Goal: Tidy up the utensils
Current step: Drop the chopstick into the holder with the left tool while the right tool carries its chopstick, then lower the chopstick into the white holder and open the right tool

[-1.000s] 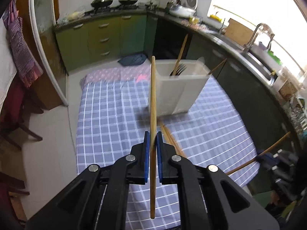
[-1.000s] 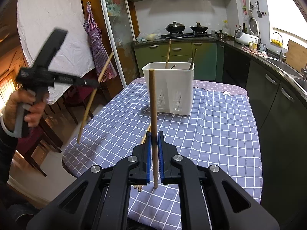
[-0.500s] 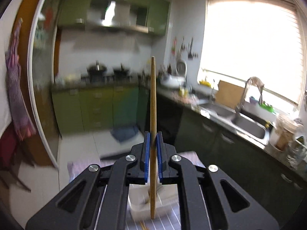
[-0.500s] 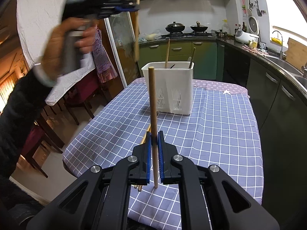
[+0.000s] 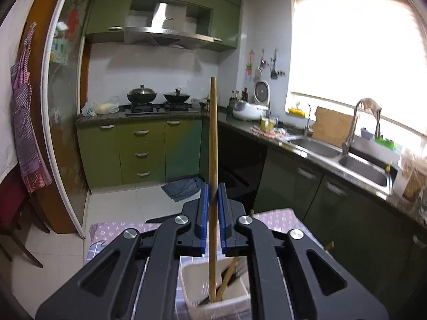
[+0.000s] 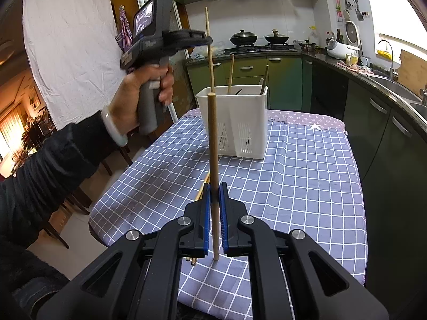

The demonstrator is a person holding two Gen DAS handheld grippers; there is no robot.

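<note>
My left gripper (image 5: pixel 212 194) is shut on a wooden chopstick (image 5: pixel 212 133) held upright. The stick's lower end hangs inside the white utensil holder (image 5: pixel 186 274), which has other utensils in it. From the right wrist view, the left gripper (image 6: pixel 208 40) hovers above the holder's (image 6: pixel 237 122) near-left corner, and its chopstick (image 6: pixel 210 64) reaches down to the rim. My right gripper (image 6: pixel 213 194) is shut on a second chopstick (image 6: pixel 213 138), upright over the table's front part. A few loose chopsticks (image 6: pixel 202 186) lie on the cloth beneath it.
The table wears a blue checked cloth (image 6: pixel 307 173). A person's hand (image 6: pixel 138 93) in a dark sleeve holds the left gripper. A dark counter with a sink (image 5: pixel 365 170) runs along the right. Green cabinets (image 5: pixel 141 149) stand behind; chairs are at the left.
The left gripper has swung up and across with its chopstick to above the holder, and the stick's lower end now dips into it. The right gripper and its chopstick have stayed still.
</note>
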